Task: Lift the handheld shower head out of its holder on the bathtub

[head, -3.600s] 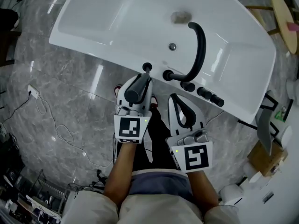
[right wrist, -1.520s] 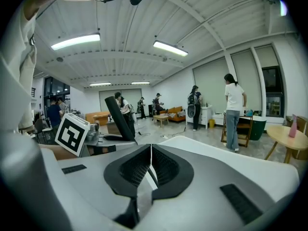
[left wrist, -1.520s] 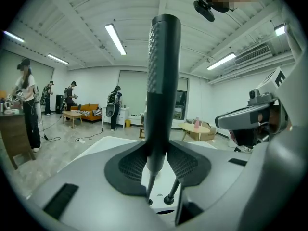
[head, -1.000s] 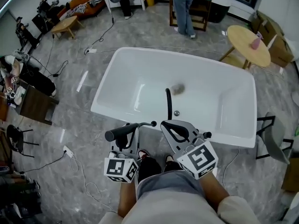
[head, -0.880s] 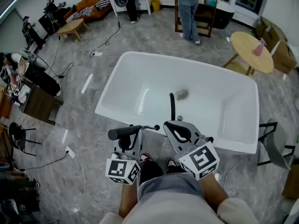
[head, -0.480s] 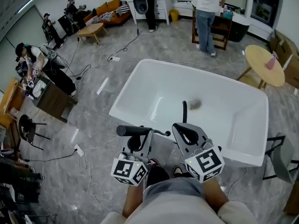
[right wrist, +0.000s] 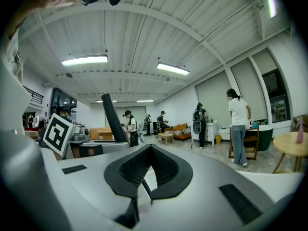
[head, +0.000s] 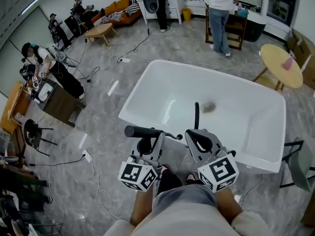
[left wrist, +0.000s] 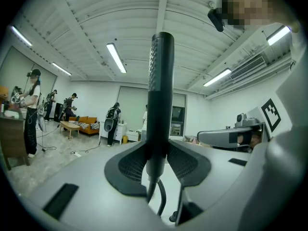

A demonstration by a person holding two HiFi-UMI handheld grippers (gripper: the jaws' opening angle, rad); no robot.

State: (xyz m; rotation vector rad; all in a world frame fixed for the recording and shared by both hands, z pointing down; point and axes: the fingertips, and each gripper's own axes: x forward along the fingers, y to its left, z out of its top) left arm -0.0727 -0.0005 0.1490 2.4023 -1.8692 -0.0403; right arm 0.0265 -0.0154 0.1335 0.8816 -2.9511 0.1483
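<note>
The black handheld shower head [head: 141,131] lies crosswise above the near rim of the white bathtub [head: 147,82], clear of the rim, with my left gripper [head: 150,140] shut on its handle. A thin hose [head: 173,137] trails from it toward the tub. In the left gripper view the shower head [left wrist: 160,95] stands as a dark rod pinched between the black pads of the left gripper [left wrist: 159,165]. My right gripper [head: 199,139] hovers beside it to the right, shut and empty. In the right gripper view that right gripper [right wrist: 147,177] points into the room, with the shower head [right wrist: 114,117] at its left.
A black curved faucet spout [head: 196,114] rises from the tub's near rim between the grippers. Cables and a power strip [head: 87,156] lie on the marble floor at left. A round wooden table [head: 279,60] and a chair [head: 295,166] stand right of the tub. Several people stand farther back.
3.6 s ago my left gripper held the shower head upright at the tub rim. Since then it has come up and away, turned crosswise. Over the last second the grippers barely shifted.
</note>
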